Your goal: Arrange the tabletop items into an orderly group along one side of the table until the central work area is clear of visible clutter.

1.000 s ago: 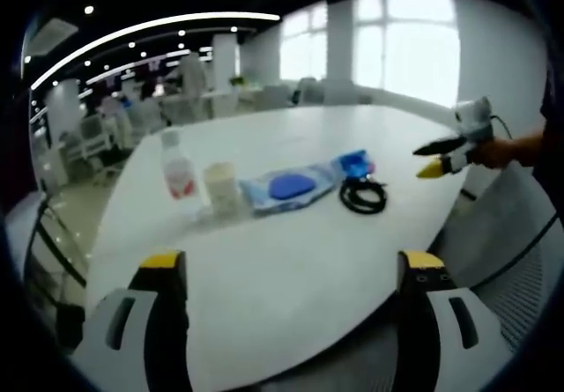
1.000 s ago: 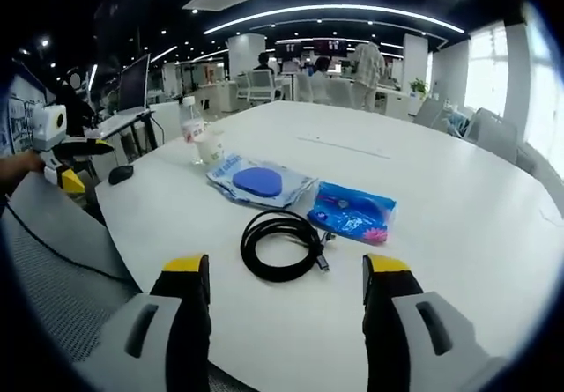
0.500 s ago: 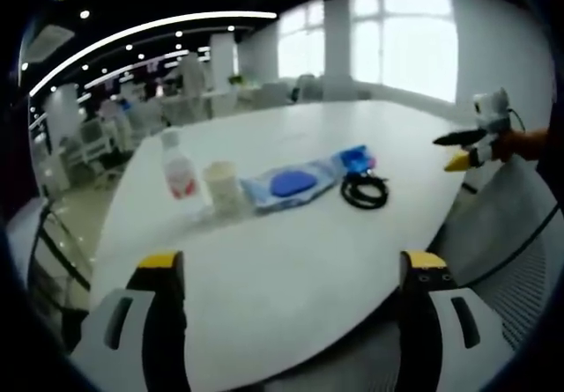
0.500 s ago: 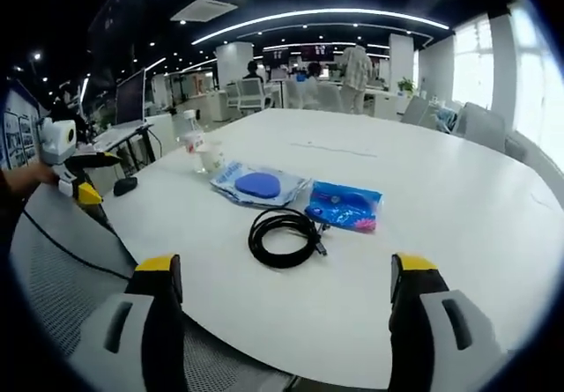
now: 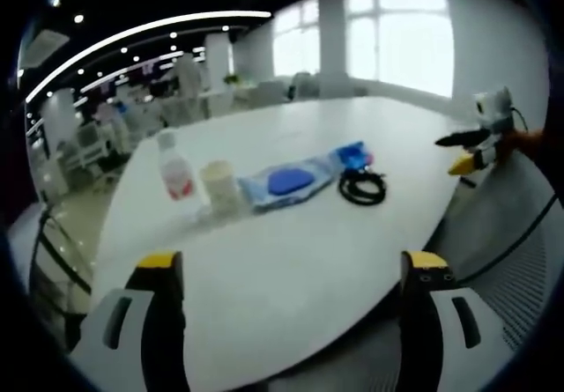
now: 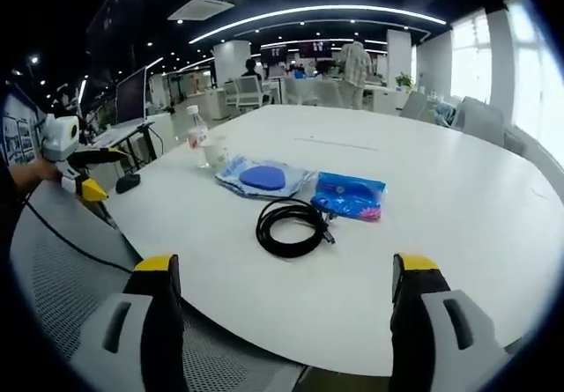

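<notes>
In the left gripper view my left gripper (image 5: pixel 286 273) hangs wide open and empty; bottle (image 5: pixel 176 170) and cup (image 5: pixel 220 188) stand far left on the worktop (image 5: pixel 291 251). In the right gripper view my right gripper (image 6: pixel 286 273) gapes empty too; the coiled cable (image 6: pixel 292 225) lies central, limp and light, best pinched across its bundled loops; the blue packet (image 6: pixel 349 196) looks soft and crinkly.
</notes>
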`<action>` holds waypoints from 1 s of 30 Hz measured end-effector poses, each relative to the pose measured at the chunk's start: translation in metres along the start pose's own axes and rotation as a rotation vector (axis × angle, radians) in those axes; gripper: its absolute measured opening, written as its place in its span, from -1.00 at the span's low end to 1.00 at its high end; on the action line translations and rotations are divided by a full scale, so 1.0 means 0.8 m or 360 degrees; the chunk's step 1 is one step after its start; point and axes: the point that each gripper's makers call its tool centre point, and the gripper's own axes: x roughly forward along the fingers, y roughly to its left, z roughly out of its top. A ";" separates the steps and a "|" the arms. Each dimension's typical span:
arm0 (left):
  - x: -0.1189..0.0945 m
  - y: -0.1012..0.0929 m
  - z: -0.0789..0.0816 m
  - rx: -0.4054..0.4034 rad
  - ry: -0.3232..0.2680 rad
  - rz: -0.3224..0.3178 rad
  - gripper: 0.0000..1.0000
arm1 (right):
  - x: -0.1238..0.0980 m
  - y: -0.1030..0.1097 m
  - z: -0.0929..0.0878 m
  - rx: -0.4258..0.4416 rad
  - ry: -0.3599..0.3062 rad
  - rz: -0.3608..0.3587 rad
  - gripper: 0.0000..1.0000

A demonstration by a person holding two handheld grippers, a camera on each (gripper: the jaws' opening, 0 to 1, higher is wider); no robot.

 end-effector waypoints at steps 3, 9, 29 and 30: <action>0.000 0.005 -0.002 -0.0001 0.0006 0.0017 0.99 | 0.002 0.001 0.003 -0.0056 -0.0005 -0.0014 1.00; -0.001 0.013 -0.005 -0.0016 0.0005 0.0048 0.99 | 0.006 0.006 -0.002 -0.0112 0.0035 0.0017 0.95; 0.000 0.003 -0.004 0.0027 0.0042 0.0005 0.96 | 0.000 -0.003 0.010 -0.0152 -0.0026 -0.0061 0.94; 0.000 0.003 -0.004 0.0018 0.0042 0.0005 0.96 | 0.000 -0.003 0.011 -0.0145 -0.0035 -0.0061 0.94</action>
